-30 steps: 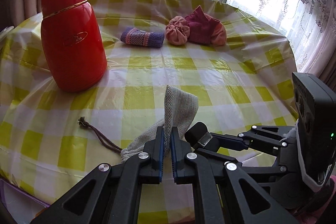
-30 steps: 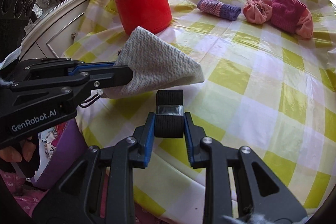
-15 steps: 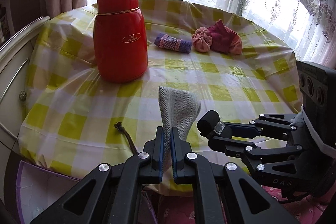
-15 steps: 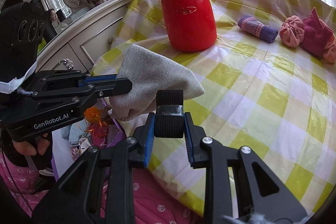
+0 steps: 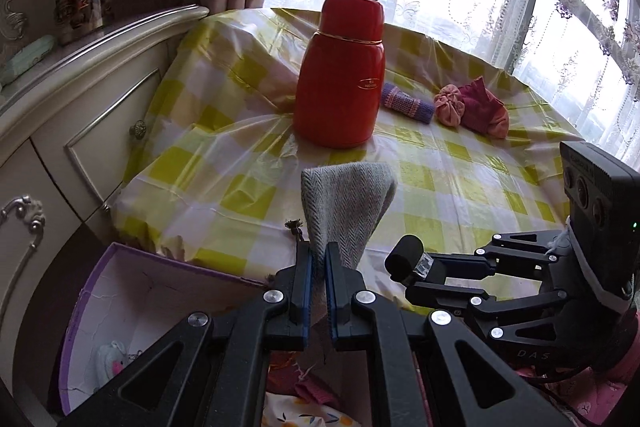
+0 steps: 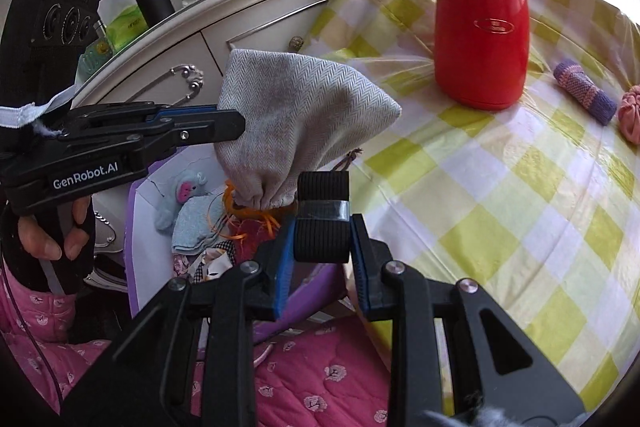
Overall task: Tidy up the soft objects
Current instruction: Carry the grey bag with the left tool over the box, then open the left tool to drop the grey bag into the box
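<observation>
My left gripper (image 5: 316, 267) is shut on a grey herringbone drawstring pouch (image 5: 344, 211), held in the air past the table's near edge; the pouch also shows in the right wrist view (image 6: 296, 119), hanging over the purple box (image 6: 136, 211). My right gripper (image 6: 322, 231) is shut on a black rolled band (image 6: 322, 219), also seen in the left wrist view (image 5: 404, 259) just right of the pouch. A purple knit roll (image 5: 406, 103), a pink bundle (image 5: 450, 105) and a maroon sock (image 5: 480, 107) lie at the far side of the table.
A red flask (image 5: 340, 75) stands on the yellow checked tablecloth (image 5: 460, 163). The purple box (image 5: 132, 291) below the table edge holds a plush toy (image 6: 180, 195) and cloth items. A cream cabinet (image 5: 80, 99) stands at the left.
Both grippers have pulled back from the table and swung left with their loads. The pouch now hangs above the purple box, which has come into view.
</observation>
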Tool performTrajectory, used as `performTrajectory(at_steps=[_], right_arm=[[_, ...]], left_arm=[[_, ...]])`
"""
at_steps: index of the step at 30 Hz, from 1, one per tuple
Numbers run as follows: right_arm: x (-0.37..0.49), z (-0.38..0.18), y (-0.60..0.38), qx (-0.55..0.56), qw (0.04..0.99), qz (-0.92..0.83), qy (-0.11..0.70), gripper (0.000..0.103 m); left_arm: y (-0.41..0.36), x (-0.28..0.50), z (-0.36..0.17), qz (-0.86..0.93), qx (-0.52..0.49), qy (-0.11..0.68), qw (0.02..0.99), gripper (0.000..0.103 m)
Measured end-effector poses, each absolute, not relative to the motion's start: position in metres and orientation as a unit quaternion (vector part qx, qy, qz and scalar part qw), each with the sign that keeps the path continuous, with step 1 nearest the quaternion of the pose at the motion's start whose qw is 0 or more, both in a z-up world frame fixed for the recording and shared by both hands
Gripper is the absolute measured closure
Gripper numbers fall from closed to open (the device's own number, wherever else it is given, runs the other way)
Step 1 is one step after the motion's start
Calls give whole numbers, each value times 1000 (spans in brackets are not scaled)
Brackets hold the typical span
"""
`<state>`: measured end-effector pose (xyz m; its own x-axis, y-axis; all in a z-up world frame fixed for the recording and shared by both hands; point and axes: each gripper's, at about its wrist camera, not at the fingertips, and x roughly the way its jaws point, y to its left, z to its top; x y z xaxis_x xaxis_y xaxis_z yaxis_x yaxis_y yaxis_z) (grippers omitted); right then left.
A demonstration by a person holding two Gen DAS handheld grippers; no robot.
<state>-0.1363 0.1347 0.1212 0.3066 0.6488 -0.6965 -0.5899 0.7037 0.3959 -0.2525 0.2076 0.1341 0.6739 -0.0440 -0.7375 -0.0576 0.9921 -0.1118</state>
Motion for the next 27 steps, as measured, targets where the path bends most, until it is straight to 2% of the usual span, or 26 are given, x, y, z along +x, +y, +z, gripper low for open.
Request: performTrajectory(at_steps=[12,14,15,16,17,19,20,21,27], right_arm=[[-169,120,227,-25,736,517,436,72],[-172,117,235,-19,721,531,444,67],[-171,115,236,-14,717,533,449,51],[-170,112,236,-8,714,534,453,33],[-169,110,233,1,714,534,453,29],[-165,107,225,16,716,528,456,29],[-161,106,219,24,721,520,457,29],[-157,105,209,36,728,511,456,29],[-108,89,117,129,779,395,469,29]], left_arm=[[292,-319,118,164,-97,436,879,95],[301,-319,118,199,-98,442,869,93],[305,-318,119,221,-98,444,863,89],[306,-317,119,241,-95,443,858,80],[306,-317,121,264,-85,439,855,73],[302,-315,124,301,-61,426,851,30],[298,-313,126,308,-52,418,853,23],[293,-309,127,305,-44,410,858,19],[224,-243,120,143,-19,413,899,19]])
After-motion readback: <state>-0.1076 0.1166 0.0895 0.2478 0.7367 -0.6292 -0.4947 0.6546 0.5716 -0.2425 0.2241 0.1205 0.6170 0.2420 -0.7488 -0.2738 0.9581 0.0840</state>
